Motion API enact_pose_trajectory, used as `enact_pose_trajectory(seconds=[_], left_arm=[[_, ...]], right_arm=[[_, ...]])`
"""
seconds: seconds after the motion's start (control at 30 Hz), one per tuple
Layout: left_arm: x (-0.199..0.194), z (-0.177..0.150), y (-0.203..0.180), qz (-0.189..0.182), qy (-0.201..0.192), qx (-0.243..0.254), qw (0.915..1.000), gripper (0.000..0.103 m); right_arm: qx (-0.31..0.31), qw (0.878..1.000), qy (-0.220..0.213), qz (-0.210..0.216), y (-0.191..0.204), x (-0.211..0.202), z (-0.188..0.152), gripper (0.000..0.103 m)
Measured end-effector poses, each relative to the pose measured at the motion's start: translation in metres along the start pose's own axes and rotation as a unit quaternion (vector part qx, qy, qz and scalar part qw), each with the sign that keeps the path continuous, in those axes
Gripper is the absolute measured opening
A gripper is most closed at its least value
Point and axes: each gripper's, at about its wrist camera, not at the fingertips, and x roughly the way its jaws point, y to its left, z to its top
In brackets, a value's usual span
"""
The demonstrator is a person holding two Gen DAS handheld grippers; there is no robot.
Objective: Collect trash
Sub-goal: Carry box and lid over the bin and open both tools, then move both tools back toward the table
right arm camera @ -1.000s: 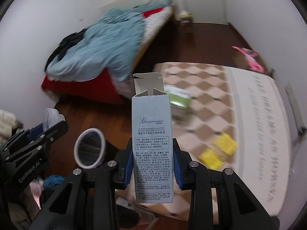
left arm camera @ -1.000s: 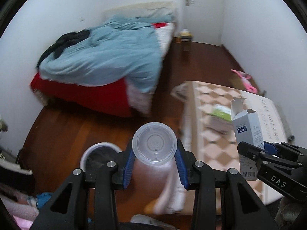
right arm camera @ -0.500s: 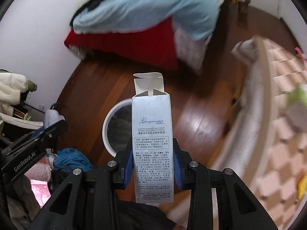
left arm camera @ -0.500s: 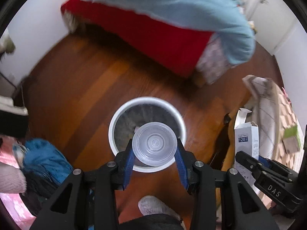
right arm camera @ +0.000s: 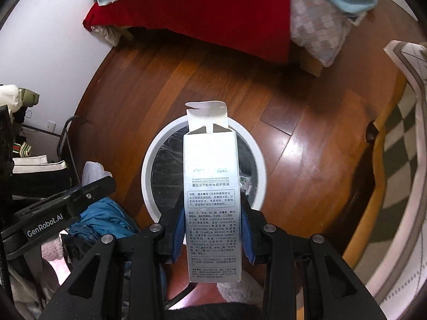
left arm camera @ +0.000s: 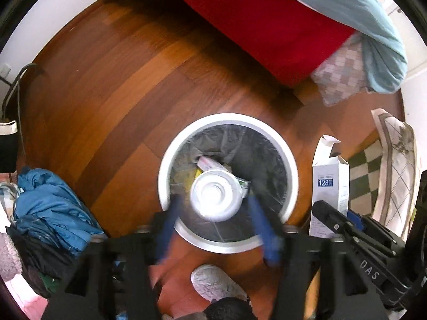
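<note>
The left claw (left arm camera: 217, 229) pointed almost straight down over the white-rimmed trash bin (left arm camera: 289, 160), which stood on the wooden floor (left arm camera: 106, 93) near the red bed (left arm camera: 261, 21). Its jaws had just been opening; the blue pads (left arm camera: 260, 221) stood blurred and spread to either side, clear of the clear plastic cup (left arm camera: 216, 197). The cup, seen end-on as a pale round disc, sat free between the parted pads, over the bin's dark liner and the wrappers already lying inside. Whether it rested on that rubbish or was in mid-air could not be told.

The right claw (right arm camera: 213, 229) also tilted steeply downward, a little to the right of the left one. It was clamped tight on a tall white carton (right arm camera: 210, 186) with printed text, held upright by its lower half, the top flap open. In the right wrist view the carton's upper end overlapped the bin's opening; in the left wrist view the carton stood just beside the bin's right rim.

A crumpled blue garment (left arm camera: 50, 202) lay on the floor to the left of the bin, and a grey slipper toe (left arm camera: 213, 282) showed at the near edge. A checkered mat (right arm camera: 400, 144) lay to the right.
</note>
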Motion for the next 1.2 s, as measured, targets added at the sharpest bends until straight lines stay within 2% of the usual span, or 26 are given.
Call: enact_pose_trajectory(seconds=[0.03,0.13,0.2,0.27,0.3,0.43,0.73,0.9,1.2], left_arm=[[-0.001,-0.001,0.003,0.003,-0.006,-0.006,1.0,0.085],[-0.001,-0.002,0.013,0.022,-0.012,-0.017,0.9995,0.095],[-0.002,-0.004,0.019,0.041,-0.016,-0.019,0.9988,0.098],[-0.005,-0.007,0.023,0.056,-0.023,-0.017,0.998,0.098],[-0.007,-0.009,0.023,0.063,-0.027,-0.015,0.9975,0.098],[-0.015,-0.017,0.027,0.088,-0.042,-0.008,0.9953,0.098],[-0.048,-0.037,0.025,0.105,-0.072,0.0,0.9919,0.098],[-0.073,-0.056,0.019,0.111,-0.092,0.009,0.9894,0.098],[-0.123,-0.091,0.002,0.1,-0.128,0.017,0.9866,0.098]], right_arm=[[-0.003,1.0,0.003,0.0,0.003,0.007,0.004,0.037],[-0.011,1.0,0.01,0.001,0.006,0.021,0.012,0.04],[-0.012,1.0,0.014,-0.003,0.006,0.03,0.018,0.05],[-0.008,1.0,0.022,-0.009,0.006,0.04,0.021,0.095],[-0.005,1.0,0.021,-0.012,0.004,0.042,0.021,0.1],[-0.026,0.998,0.018,-0.051,0.008,0.045,0.017,0.101],[-0.059,0.995,0.002,-0.075,0.022,0.018,0.002,0.101],[-0.061,0.995,-0.008,-0.075,0.028,-0.012,-0.012,0.101],[-0.07,0.993,-0.049,-0.084,0.033,-0.08,-0.047,0.101]])
